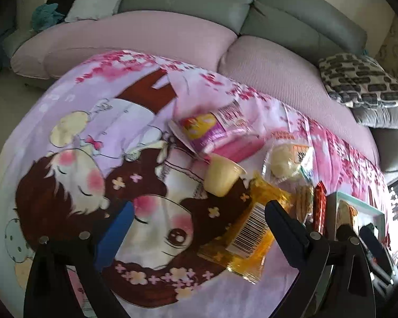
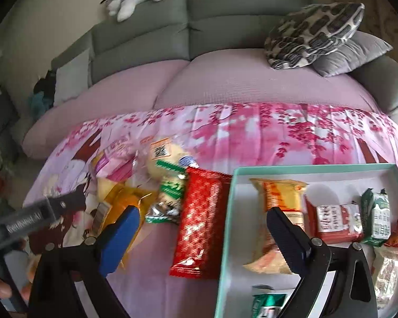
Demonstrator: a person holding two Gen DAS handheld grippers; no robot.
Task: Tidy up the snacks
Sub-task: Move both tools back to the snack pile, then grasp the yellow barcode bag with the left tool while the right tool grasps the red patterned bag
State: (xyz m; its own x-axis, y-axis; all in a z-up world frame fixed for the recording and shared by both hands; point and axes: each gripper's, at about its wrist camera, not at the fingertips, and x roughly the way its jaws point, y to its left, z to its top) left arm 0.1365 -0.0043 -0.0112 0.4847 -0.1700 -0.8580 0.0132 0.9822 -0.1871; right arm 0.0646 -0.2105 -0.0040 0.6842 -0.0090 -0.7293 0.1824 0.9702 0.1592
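1. Your cartoon cloth (image 1: 98, 137) fronts a sofa (image 1: 188, 0).
2. Both claws, left (image 1: 196, 228) and right (image 2: 201, 235), gape, released.
3. The loose snacks, red packet (image 2: 199, 222) included, lie beside the box (image 2: 226, 228); crinkly wrappers may slip your pinch.

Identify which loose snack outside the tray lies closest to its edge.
The long red packet: it lies lengthwise right beside the teal tray wall, in the right wrist view. The orange packet and green-labelled wrapper sit farther left.

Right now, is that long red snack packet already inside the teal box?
No, the long red packet lies on the pink cloth, just outside the left wall of the teal box.
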